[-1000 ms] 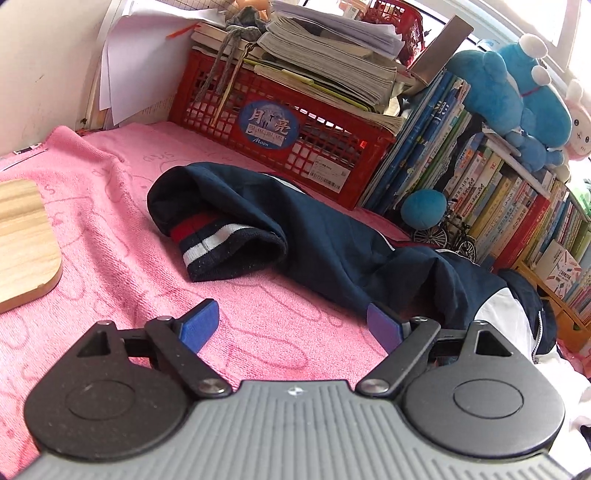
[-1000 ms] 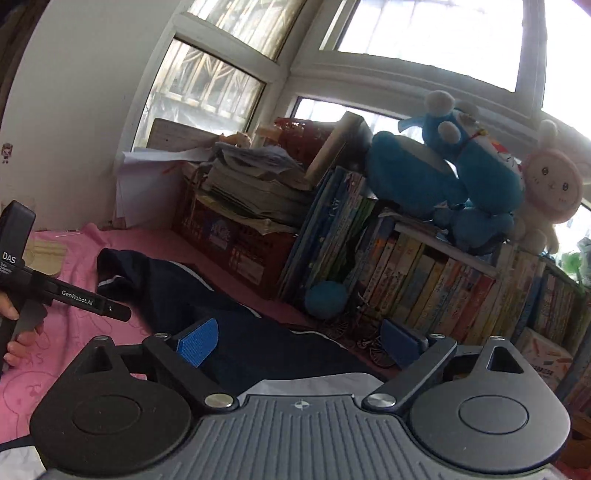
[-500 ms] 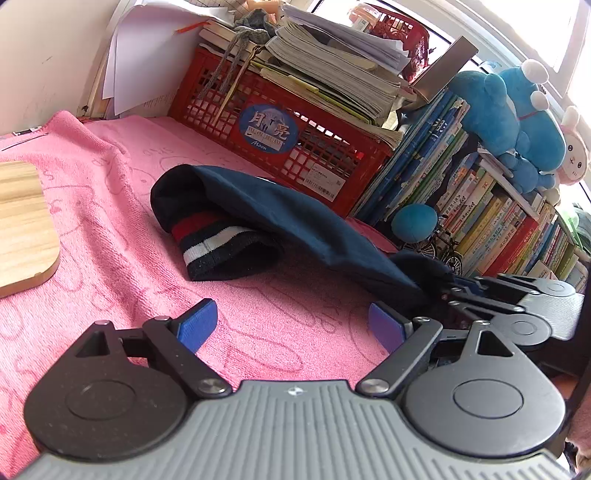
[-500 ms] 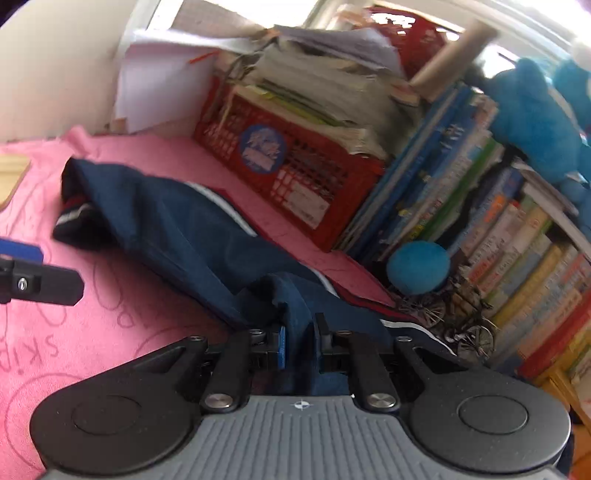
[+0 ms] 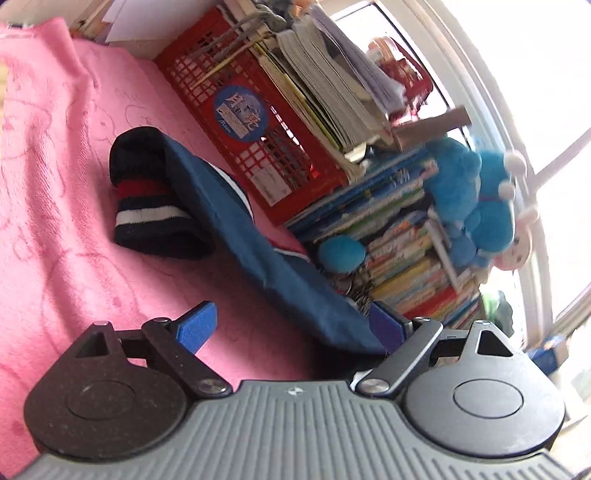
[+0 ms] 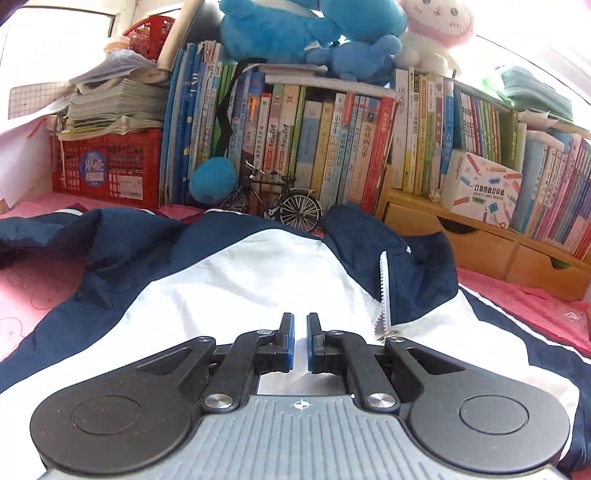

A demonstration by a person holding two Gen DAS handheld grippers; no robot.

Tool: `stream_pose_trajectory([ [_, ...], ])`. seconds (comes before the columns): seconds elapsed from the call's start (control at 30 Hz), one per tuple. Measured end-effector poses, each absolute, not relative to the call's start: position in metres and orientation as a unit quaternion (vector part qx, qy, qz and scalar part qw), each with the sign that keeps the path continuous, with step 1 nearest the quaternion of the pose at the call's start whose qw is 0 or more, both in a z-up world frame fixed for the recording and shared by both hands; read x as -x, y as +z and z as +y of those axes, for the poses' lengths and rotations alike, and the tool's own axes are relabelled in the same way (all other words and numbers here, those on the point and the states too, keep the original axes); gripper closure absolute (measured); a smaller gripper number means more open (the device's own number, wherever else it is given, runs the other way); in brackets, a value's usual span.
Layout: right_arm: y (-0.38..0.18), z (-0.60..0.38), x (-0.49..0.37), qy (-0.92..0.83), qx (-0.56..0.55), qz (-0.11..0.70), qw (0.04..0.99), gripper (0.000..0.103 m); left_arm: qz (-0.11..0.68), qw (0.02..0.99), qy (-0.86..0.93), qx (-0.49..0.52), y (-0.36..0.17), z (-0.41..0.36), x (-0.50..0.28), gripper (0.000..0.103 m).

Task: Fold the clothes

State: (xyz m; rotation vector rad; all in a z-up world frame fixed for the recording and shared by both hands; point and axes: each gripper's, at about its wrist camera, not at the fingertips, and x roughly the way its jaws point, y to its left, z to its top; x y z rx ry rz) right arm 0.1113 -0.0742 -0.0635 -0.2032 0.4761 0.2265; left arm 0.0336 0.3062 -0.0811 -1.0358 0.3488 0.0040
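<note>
- Where the pink terry towel (image 5: 62,192) covers the surface, a navy-and-white zip-up track jacket (image 6: 258,280) lies spread, its white panel facing the right wrist camera and the white zipper (image 6: 382,291) running at about 2 o'clock from the right gripper (image 6: 300,341).
- One navy sleeve (image 5: 236,221) stretches across the towel in the left wrist view, ending in a ribbed cuff with red and white stripes (image 5: 147,206) at about 11 o'clock from the left gripper (image 5: 291,325).
- Left gripper: blue pads spread wide, nothing between them; the sleeve's lower edge passes close to the right-hand pad (image 5: 384,326), and contact cannot be told.
- Right gripper: pads drawn nearly together with a thin gap, held over the white panel; whether they pinch cloth cannot be told.
- Beyond the jacket, at 10 o'clock in the right wrist view, a red plastic crate (image 6: 107,170) carries stacked papers (image 6: 114,103).
- A row of upright books (image 6: 332,147) fills the back, with a small model bicycle (image 6: 280,203) and a blue ball (image 6: 212,179) before it.
- Blue plush toys (image 6: 295,29) and a white-and-pink plush rabbit (image 6: 436,26) sit atop the books; bright windows (image 5: 535,110) stand behind.
</note>
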Motion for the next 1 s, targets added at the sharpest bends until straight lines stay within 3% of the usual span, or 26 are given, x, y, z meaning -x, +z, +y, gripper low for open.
stream_pose_trajectory([
  [0.2,-0.076,-0.071,-0.108,0.118,0.097,0.232,0.961,0.086,0.184,0.819,0.134,0.527,-0.082,0.333,-0.087,0.015],
  [0.23,-0.076,-0.072,-0.108,0.120,0.094,0.232,0.961,0.086,0.176,0.824,0.144,0.520,-0.079,0.333,-0.092,0.026],
  [0.27,-0.075,-0.074,-0.109,0.122,0.089,0.233,0.961,0.086,0.171,0.829,0.153,0.510,-0.076,0.332,-0.098,0.061],
  [0.33,-0.075,-0.079,-0.111,0.125,0.071,0.237,0.961,0.086,0.170,0.844,0.162,0.482,-0.064,0.327,-0.111,0.092],
  [0.37,-0.075,-0.084,-0.112,0.125,0.056,0.239,0.961,0.086,0.166,0.859,0.155,0.459,-0.054,0.319,-0.116,0.098],
  [0.43,-0.075,-0.099,-0.113,0.128,0.014,0.236,0.963,0.086,0.147,0.906,0.119,0.378,-0.028,0.289,-0.120,0.098],
  [0.57,-0.075,-0.158,-0.106,0.131,-0.157,0.185,0.961,0.077,0.130,0.988,-0.034,0.075,0.020,0.164,-0.113,0.095],
  [0.63,-0.082,-0.195,-0.104,0.104,-0.256,0.157,0.948,0.073,0.163,0.979,-0.120,-0.035,0.015,0.106,-0.107,0.092],
  [0.73,-0.085,-0.225,-0.110,0.054,-0.299,0.156,0.940,0.071,0.221,0.939,-0.210,-0.159,-0.016,0.039,-0.098,0.085],
  [0.83,-0.091,-0.232,-0.117,0.057,-0.305,0.176,0.934,0.069,0.278,0.896,-0.251,-0.239,-0.052,0.000,-0.085,0.082],
  [0.9,-0.093,-0.231,-0.121,0.064,-0.300,0.189,0.933,0.060,0.285,0.885,-0.246,-0.274,-0.069,-0.010,-0.074,0.082],
  [1.0,-0.091,-0.225,-0.122,0.069,-0.285,0.192,0.937,0.053,0.288,0.898,-0.236,-0.234,-0.063,-0.001,-0.067,0.078],
])
